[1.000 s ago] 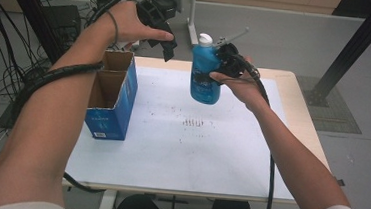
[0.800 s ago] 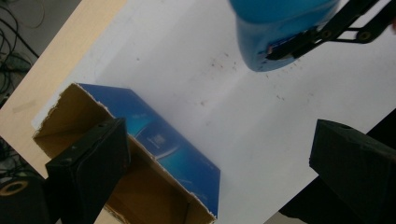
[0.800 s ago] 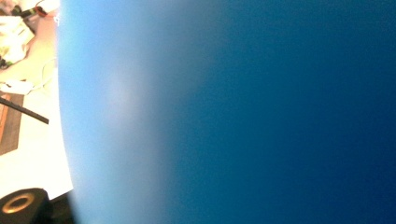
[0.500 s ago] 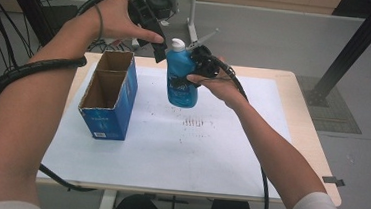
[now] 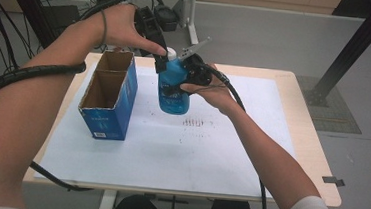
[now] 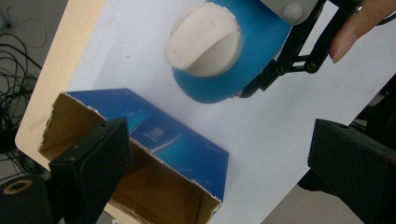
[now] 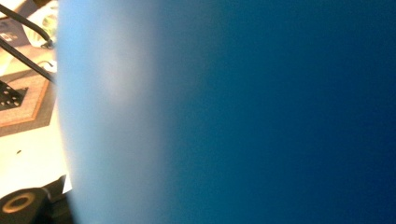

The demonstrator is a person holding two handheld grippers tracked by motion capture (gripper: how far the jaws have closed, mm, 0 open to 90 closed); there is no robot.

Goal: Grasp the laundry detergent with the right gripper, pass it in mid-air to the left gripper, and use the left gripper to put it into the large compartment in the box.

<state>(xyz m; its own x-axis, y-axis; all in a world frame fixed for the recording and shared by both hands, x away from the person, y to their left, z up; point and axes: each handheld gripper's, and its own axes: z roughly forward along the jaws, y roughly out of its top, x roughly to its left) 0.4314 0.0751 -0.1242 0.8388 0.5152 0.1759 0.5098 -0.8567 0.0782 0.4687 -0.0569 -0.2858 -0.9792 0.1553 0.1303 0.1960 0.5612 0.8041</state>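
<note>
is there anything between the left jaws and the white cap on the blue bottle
Nothing visible. In the left gripper view the white cap of the blue bottle shows whole in the open air beyond the left gripper, whose jaws stand open. The right gripper holds the bottle by its body, off to the side, and the open box stands lower, apart.

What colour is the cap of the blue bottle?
White. The cap shows best in the left gripper view, on top of the bottle.
</note>
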